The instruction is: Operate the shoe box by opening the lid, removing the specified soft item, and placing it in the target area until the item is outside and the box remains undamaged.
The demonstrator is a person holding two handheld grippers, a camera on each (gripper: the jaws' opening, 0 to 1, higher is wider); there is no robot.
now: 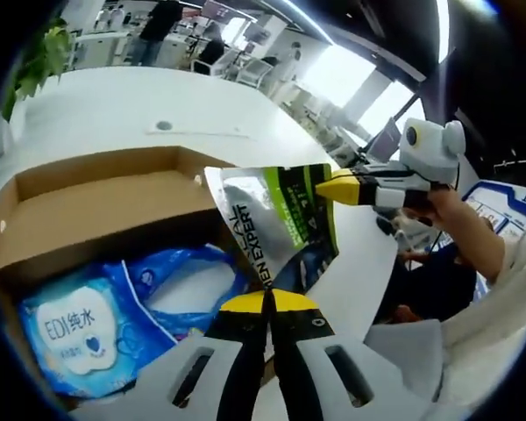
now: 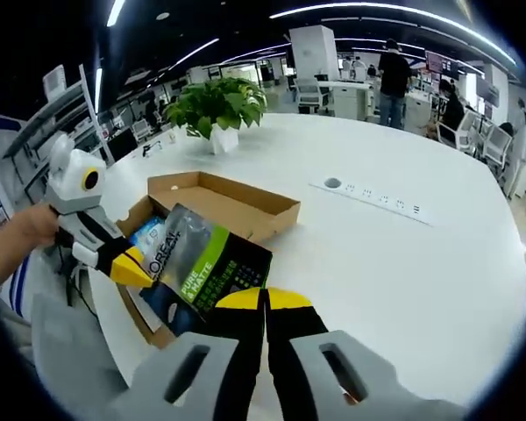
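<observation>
The silver and green pouch (image 2: pixel 197 267) is pinched at opposite edges by both claws, the right claw (image 2: pixel 265 303) closed on its near edge and the left claw (image 2: pixel 131 267) closed on its far corner, so that the soft item is carried level. It is held just above the open shoe box (image 2: pixel 245 206), evidently lifted clear of it. Beyond the box, the bare white desk (image 2: pixel 403 254) offers room for placement, while a blue wipes pack (image 1: pixel 70 329) remains inside the box.

The pouch (image 1: pixel 276 219) reads "EXPERT" and "PURE & MATTE"; the blue wipes pack (image 1: pixel 70 333) "EDI".
</observation>
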